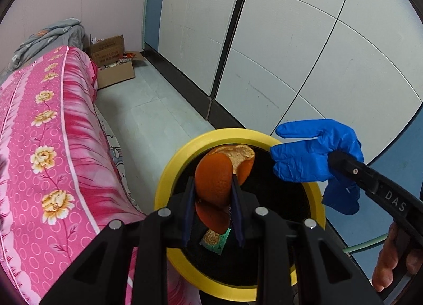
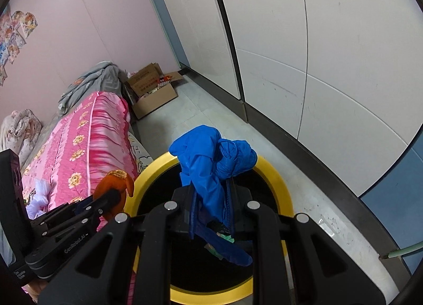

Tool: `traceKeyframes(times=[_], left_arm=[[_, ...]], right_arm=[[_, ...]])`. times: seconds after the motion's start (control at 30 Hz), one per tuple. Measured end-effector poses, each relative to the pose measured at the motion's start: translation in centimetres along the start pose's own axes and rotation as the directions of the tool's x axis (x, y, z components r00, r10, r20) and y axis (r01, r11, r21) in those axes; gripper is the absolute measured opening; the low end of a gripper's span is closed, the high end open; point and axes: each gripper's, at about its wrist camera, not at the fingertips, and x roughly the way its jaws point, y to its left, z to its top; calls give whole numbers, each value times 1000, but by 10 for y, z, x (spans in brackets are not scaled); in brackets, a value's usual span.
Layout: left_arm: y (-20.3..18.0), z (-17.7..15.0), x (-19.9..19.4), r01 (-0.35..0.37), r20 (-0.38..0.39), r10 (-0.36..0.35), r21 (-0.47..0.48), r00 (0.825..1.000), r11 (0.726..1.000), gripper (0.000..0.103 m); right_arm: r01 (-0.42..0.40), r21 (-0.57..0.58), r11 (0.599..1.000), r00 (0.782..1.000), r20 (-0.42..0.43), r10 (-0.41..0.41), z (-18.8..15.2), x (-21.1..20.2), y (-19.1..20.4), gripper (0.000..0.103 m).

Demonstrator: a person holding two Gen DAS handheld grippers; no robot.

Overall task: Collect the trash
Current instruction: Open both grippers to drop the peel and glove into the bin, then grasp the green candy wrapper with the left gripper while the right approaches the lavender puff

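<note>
Since both loads hang over the yellow-rimmed bin (image 1: 169,180) beside the bed (image 1: 53,146), they look staged for dropping: left gripper (image 1: 212,199) fingers clamped on orange peel (image 1: 214,180), right gripper (image 2: 211,204) fingers pinched together on the blue glove (image 2: 208,162), wrapper (image 1: 215,241) already inside

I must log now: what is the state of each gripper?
Left gripper: shut on orange peel, over the bin.
Right gripper: shut on blue glove, over the same bin.
</note>
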Motion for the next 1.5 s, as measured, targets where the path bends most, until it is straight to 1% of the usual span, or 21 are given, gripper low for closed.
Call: traceKeyframes(times=[0.23, 0.27, 0.37, 0.4, 0.47, 0.53, 0.6, 0.67, 0.73, 0.87, 0.97, 1.1, 1.23, 1.37, 1.5], left_arm=[[1, 1, 5, 5, -4, -5, 4, 1000, 1000, 25], [2, 1, 5, 6, -2, -6, 1, 1000, 1000, 27], [7, 3, -1, 10, 20, -9, -23, 1000, 1000, 39], [7, 3, -5, 4, 31, -3, -23, 1000, 1000, 41], [6, 4, -10, 0, 44, 0, -21, 999, 1000, 51], [5, 5, -15, -2, 54, 3, -18, 999, 1000, 54], [8, 5, -20, -1, 63, 3, -26, 998, 1000, 58], [13, 6, -27, 1, 71, 2, -44, 997, 999, 64], [20, 6, -34, -2, 81, 7, -62, 997, 998, 67], [36, 6, -54, -20, 106, 30, -88, 994, 996, 70], [50, 6, -73, -41, 130, 54, -102, 990, 994, 72], [74, 3, -104, -78, 168, 99, -130, 981, 988, 76], [106, -1, -137, -127, 205, 160, -165, 966, 978, 81], [150, -9, -172, -179, 228, 230, -225, 946, 958, 83], [197, -20, -204, -240, 238, 312, -287, 920, 927, 86]], right_arm=[[3, 3, 1000, 1000, -6, -2, -1, 6, 0, 18], [1, 2, 1000, 1000, -7, -1, -1, 5, 0, 18], [9, 9, 1000, 1000, -1, -9, -1, 3, -1, 23], [10, 12, 1000, 1000, 0, -10, -1, 2, -1, 25], [13, 14, 1000, 1000, 2, -13, -1, -1, -1, 26], [19, 19, 1000, 1000, 8, -19, 0, -4, -1, 36], [23, 26, 999, 1000, 12, -23, 0, -7, -2, 41], [26, 26, 999, 999, 19, -27, 1, -11, 0, 41], [25, 28, 999, 999, 28, -26, 1, -17, 1, 41], [13, 22, 1000, 999, 48, -14, 2, -29, 7, 41], [-11, 3, 1000, 998, 63, 11, 2, -40, 19, 42], [-53, -34, 998, 996, 76, 55, 2, -53, 45, 44], [-105, -84, 991, 990, 82, 112, -1, -64, 81, 49], [-147, -148, 978, 984, 80, 160, -6, -72, 123, 52], [-194, -202, 960, 975, 65, 211, -12, -73, 170, 59]])
